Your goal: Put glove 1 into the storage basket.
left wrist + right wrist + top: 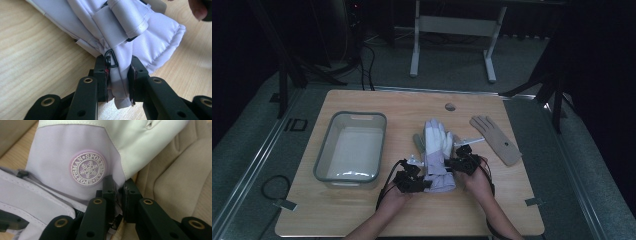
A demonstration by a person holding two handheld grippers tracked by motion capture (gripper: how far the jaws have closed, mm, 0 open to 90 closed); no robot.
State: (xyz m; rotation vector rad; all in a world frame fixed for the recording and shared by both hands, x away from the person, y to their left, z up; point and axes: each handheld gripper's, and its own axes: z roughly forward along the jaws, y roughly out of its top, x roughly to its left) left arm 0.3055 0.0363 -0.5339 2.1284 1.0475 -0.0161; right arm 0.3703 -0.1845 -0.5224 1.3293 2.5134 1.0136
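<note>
A white and lilac ski glove (436,142) lies mid-table, fingers pointing away, on top of a beige glove (175,170). My left gripper (426,183) is shut on the glove's lilac cuff (150,42); in the left gripper view the cuff fabric sits pinched between the jaws of my left gripper (118,68), next to a black D-ring (111,57). My right gripper (451,163) is shut on the glove's right edge. In the right gripper view its jaws (119,187) pinch the lilac fabric just below a round snowflake badge (88,168).
A grey plastic bin (324,150) stands on the left part of the wooden table (362,210). A second tan glove (495,140) lies flat at the right. A small round mark (450,106) sits near the table's far edge.
</note>
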